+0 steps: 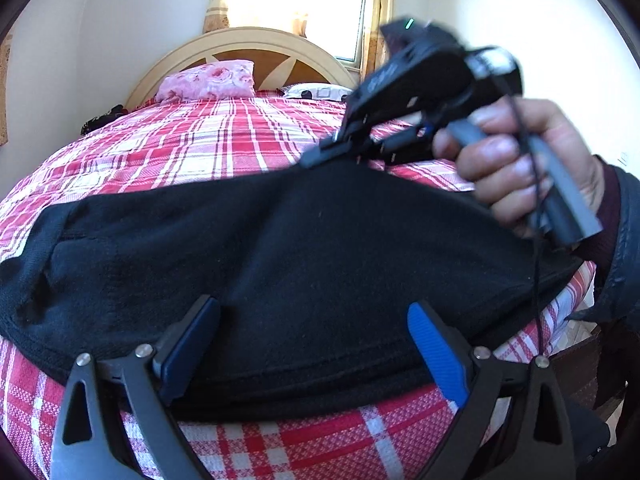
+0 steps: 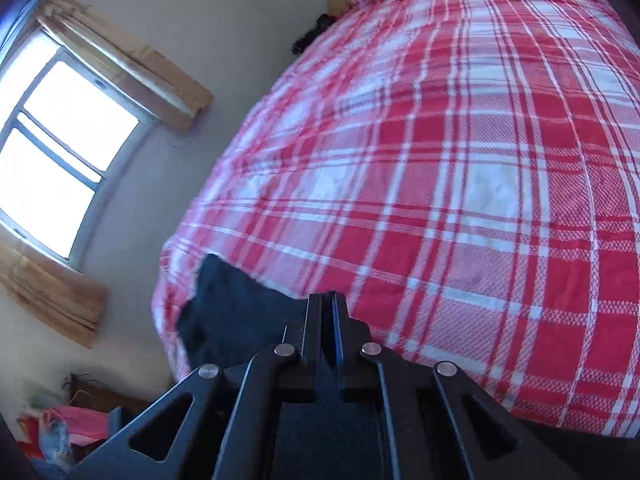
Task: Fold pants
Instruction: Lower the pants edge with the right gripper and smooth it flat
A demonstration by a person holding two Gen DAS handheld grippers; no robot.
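Black pants [image 1: 288, 272] lie across the near part of a bed with a red and white plaid cover [image 1: 208, 140]. My left gripper [image 1: 314, 328] is open, its blue-padded fingers resting on the near edge of the pants, nothing between them. My right gripper [image 1: 320, 156] is seen from the left wrist view, held in a hand at the far edge of the pants, which rises to its tip. In the right wrist view the right gripper [image 2: 330, 300] has its jaws together on the black pants [image 2: 224, 312].
A pink pillow [image 1: 208, 80] and a white patterned pillow [image 1: 316, 91] lie by the wooden headboard [image 1: 240, 46]. A dark item [image 1: 100, 120] sits at the bed's left edge. A window [image 2: 60, 152] and floor clutter [image 2: 60, 428] are on the left.
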